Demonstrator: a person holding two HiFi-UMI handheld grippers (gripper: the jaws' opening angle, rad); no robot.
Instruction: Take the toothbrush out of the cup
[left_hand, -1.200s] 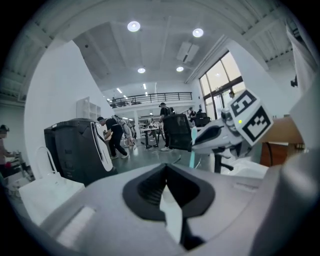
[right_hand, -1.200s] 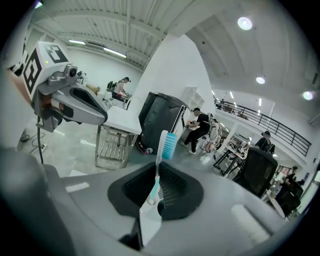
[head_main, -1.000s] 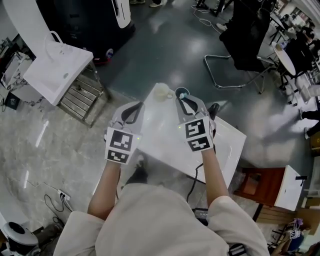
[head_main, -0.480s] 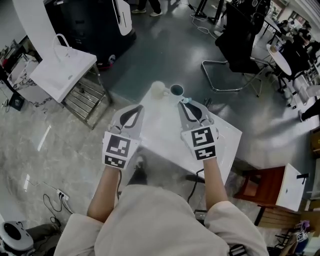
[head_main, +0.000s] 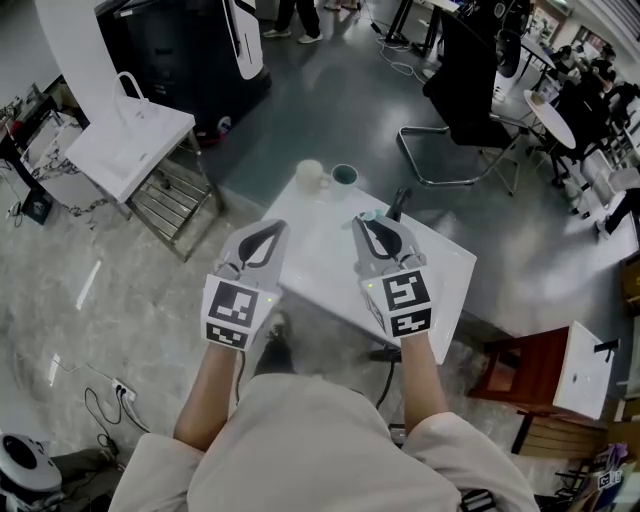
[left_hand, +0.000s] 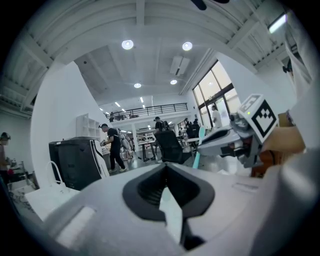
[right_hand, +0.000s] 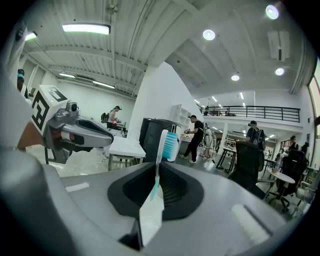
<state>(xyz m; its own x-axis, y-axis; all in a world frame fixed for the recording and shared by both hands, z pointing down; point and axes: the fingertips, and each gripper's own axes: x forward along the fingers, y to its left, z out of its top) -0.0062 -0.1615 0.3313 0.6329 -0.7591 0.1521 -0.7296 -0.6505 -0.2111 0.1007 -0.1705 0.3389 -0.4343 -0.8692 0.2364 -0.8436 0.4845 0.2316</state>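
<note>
The right gripper (head_main: 363, 221) is clenched on the toothbrush (right_hand: 168, 144). It pinches the pale handle low down, so the blue-bristled head stands up above its tips. The cup (head_main: 345, 176) sits ahead of that gripper and a little to its left, well apart from it, with a white mug (head_main: 310, 175) just beside it on the far side. The brush is clear of both, so the taking-out step looks done. The cup seems empty, though it is too small in the head view to be sure.

The next move is probably to carry the brush to a bare patch of counter (head_main: 320, 265) below the gripper. That calls for tipping the handle down flat and then loosening the grip gently so the brush does not roll. The left gripper (head_main: 277, 228), level with the right one and off to its left, has its tips together on nothing and hangs idle.

The counter is a small, plain white top with little on it. Around it is a large workshop hall with a glossy grey floor, a black office chair (head_main: 470, 80) beyond the right gripper, a white basin (head_main: 125, 150) on a rack far to the left gripper's side, people at distant desks, and a railed mezzanine under ceiling lights.
</note>
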